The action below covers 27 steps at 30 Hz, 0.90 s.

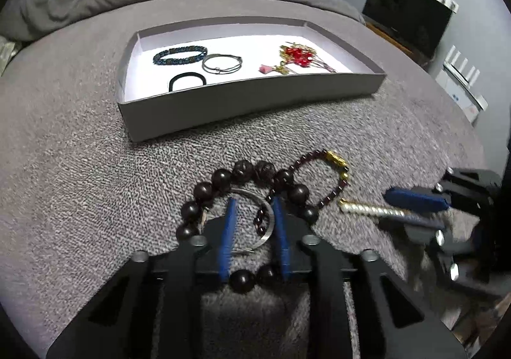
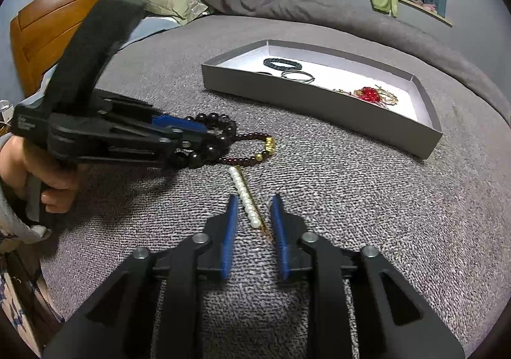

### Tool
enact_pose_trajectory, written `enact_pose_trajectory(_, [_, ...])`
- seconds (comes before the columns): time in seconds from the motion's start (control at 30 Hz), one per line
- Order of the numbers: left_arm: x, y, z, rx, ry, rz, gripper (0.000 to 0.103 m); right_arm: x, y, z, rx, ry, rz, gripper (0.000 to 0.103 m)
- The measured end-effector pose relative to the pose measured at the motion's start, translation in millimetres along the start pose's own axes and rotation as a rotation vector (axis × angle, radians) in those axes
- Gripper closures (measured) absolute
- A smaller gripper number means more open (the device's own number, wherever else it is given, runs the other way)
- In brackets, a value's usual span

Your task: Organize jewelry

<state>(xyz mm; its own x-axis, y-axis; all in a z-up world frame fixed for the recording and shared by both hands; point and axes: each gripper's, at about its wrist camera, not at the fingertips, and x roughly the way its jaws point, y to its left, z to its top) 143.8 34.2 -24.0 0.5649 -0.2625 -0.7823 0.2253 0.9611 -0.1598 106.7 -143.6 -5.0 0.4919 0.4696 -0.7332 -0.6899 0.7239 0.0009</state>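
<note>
The pearl hair clip (image 2: 245, 199) lies flat on the bed (image 2: 351, 199), long axis 11-to-5 o'clock. The right gripper (image 2: 254, 212) straddles it narrowly, untouched. The left gripper (image 1: 254, 215), narrow, straddles the silver bangle (image 1: 266, 225).

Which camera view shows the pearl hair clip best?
The right wrist view. There the pearl hair clip lies in full length on the grey bed cover, each pearl distinct, its near end between the right gripper jaws. The left wrist view shows it blurred at the side, partly hidden by those jaws.
</note>
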Motion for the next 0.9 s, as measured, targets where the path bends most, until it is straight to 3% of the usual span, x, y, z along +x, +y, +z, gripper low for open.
enact_pose_trajectory(0.07, [-6,-3,-3,0.028,-0.008,0.006,0.094,-2,-2,0,0.012,-0.005,0.005,0.089])
enact_pose_trajectory(0.2, [-21,-4,-3,0.056,-0.044,0.016,0.094,-6,-3,0,0.019,-0.014,0.007,0.092])
enact_pose_trajectory(0.33, [-26,7,2,0.038,-0.062,0.03,0.081,-9,-3,0,0.019,-0.017,0.007,0.095])
enact_pose_trajectory(0.47, [-27,18,3,0.013,-0.069,0.027,0.077,-11,-4,0,0.026,-0.019,0.008,0.095])
enact_pose_trajectory(0.73, [-31,16,-5,0.013,-0.044,-0.034,0.098,-11,-4,0,0.041,-0.021,0.01,0.095])
enact_pose_trajectory(0.9, [-42,11,-6,0.025,-0.072,-0.047,0.098,-15,-5,2,0.05,-0.035,0.018,0.095])
